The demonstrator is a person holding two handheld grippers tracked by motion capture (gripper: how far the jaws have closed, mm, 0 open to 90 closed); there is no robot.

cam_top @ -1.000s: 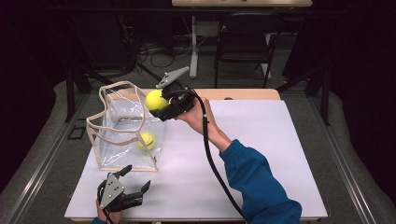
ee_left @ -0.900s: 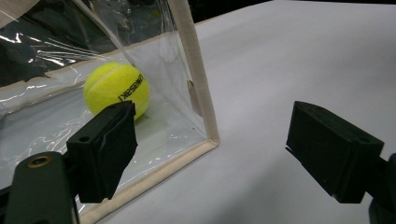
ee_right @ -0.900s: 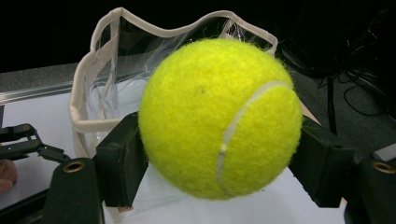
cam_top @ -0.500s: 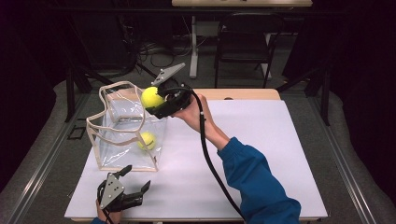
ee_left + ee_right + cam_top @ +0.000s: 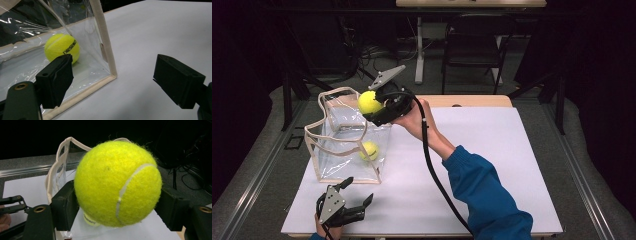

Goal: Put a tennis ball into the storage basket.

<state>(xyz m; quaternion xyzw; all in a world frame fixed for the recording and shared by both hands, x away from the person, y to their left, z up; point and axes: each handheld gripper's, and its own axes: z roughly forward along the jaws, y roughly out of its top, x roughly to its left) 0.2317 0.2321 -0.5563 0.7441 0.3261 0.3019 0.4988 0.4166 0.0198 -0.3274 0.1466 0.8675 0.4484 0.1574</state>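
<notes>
My right gripper (image 5: 373,107) is shut on a yellow tennis ball (image 5: 369,102) (image 5: 117,182), held over the top right rim of a clear plastic bag (image 5: 343,142) with cream trim. A second tennis ball (image 5: 369,150) (image 5: 62,47) lies inside the bag near its right wall. In the right gripper view that ball peeks out just below the held one. My left gripper (image 5: 354,192) (image 5: 113,80) rests at the table's front left, open, with its jaws empty and pointing at the bag's near right corner (image 5: 111,73).
The bag stands on a white table cover (image 5: 492,150) with wide bare room to the right. A dark chair (image 5: 474,45) and desk legs stand on the floor behind the table. A black cable trails along the right forearm in a blue sleeve (image 5: 484,195).
My right gripper has carried the held ball slightly to the left and up, closer over the bag's opening. The left gripper has stayed put.
</notes>
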